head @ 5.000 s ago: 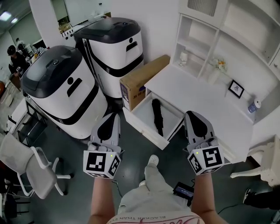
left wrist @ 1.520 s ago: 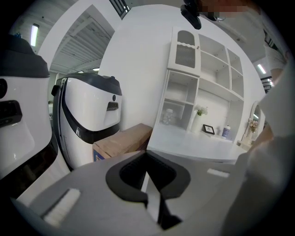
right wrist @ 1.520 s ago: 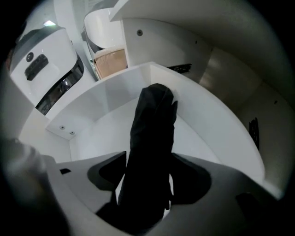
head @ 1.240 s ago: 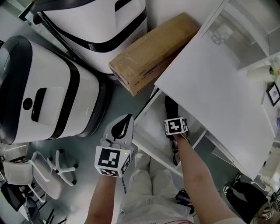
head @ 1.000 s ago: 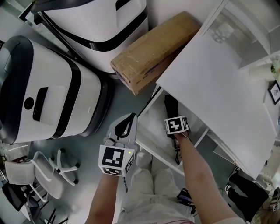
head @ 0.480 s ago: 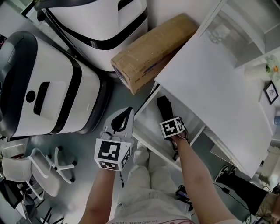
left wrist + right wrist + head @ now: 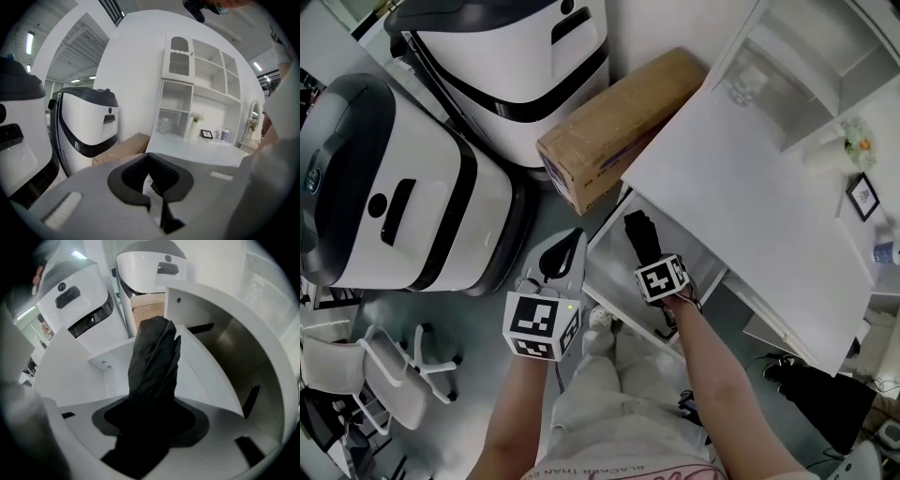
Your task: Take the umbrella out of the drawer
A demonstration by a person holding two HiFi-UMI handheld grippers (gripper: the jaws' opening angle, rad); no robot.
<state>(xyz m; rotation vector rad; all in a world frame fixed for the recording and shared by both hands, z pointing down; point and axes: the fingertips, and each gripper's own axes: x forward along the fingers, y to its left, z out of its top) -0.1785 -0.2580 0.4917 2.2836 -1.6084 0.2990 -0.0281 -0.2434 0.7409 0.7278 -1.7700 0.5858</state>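
Two grippers here: the left gripper (image 7: 572,242) hangs just outside the drawer (image 7: 614,267) with its jaws closed on nothing, and the right gripper (image 7: 152,416) points steeply down, jaws clamped on the black folded umbrella (image 7: 154,362). Umbrella's far end reaches into that open white drawer under the counter (image 7: 741,187), with a cardboard box (image 7: 609,122) on the floor just past it.

- The left gripper (image 7: 569,249) is held nearly level on the left, pointing away from the body. Its jaws are closed together with nothing between them.
- The right gripper (image 7: 656,273) is pointed steeply down, marker cube uppermost. Its jaws are clamped on the umbrella (image 7: 154,357).
- The bare left forearm (image 7: 514,412) and right forearm (image 7: 712,366) are stretched forward, the right reaching farther.
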